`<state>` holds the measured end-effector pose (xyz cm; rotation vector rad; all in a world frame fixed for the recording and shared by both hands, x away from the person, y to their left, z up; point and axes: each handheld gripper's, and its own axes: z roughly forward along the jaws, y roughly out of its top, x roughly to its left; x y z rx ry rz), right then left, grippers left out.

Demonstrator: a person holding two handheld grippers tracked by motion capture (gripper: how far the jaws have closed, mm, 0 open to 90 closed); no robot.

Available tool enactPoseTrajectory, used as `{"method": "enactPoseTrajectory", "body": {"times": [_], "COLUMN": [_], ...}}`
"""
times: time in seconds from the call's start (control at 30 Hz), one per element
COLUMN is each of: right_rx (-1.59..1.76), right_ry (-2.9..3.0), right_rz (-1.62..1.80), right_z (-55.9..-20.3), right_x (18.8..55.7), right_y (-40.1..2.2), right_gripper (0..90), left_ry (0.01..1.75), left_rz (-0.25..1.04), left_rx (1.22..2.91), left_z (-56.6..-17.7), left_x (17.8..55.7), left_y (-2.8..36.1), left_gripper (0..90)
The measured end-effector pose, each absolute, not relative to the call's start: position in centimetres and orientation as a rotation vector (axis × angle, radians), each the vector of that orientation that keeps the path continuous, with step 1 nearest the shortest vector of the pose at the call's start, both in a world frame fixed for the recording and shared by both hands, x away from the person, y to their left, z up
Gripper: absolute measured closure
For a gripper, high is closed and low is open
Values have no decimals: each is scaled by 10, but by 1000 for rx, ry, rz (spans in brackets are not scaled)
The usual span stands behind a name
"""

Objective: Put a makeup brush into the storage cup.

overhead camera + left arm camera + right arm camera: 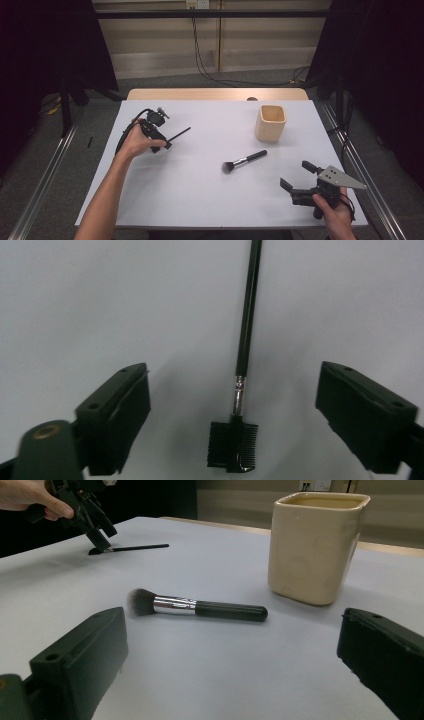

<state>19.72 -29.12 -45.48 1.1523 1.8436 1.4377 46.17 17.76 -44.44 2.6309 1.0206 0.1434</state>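
- thin black brow comb-and-brush wand with a metal neck (240, 405): we find it flat on the white tabletop (200, 180), left half, its head between the left jaws, touching neither.
- left gripper (161, 146): we note it tipped down over the wand's head, jaws spread.
- right gripper (296, 175): held low at the near right corner, jaws wide apart, nothing between them.
- black-handled powder brush with a silver ferrule (244, 161): lying mid-table.
- cream square ceramic cup (270, 121): upright, beyond the powder brush.
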Motion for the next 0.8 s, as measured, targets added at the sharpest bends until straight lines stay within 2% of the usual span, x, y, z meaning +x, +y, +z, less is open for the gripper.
{"method": "enactPoseTrajectory", "body": {"times": [0.4, 0.57, 0.7, 0.8], "right_rx": [1153, 1153, 1153, 1138], "right_ry": [1847, 1850, 1853, 1865], "right_rz": [1434, 1433, 1431, 1428], "right_z": [-455, -455, -455, -455], "right_x": [198, 198, 198, 198], "right_y": [-290, -290, -290, -288], "right_gripper": [0, 0, 0, 0], "left_ry": [957, 970, 976, 984], "left_rz": [138, 69, 51, 19], "left_rx": [2756, 2750, 2768, 2783], "left_z": [-448, -449, -449, -448], "left_x": [465, 466, 468, 472], "left_y": [165, 164, 162, 163], "left_gripper": [331, 441, 473, 545]}}
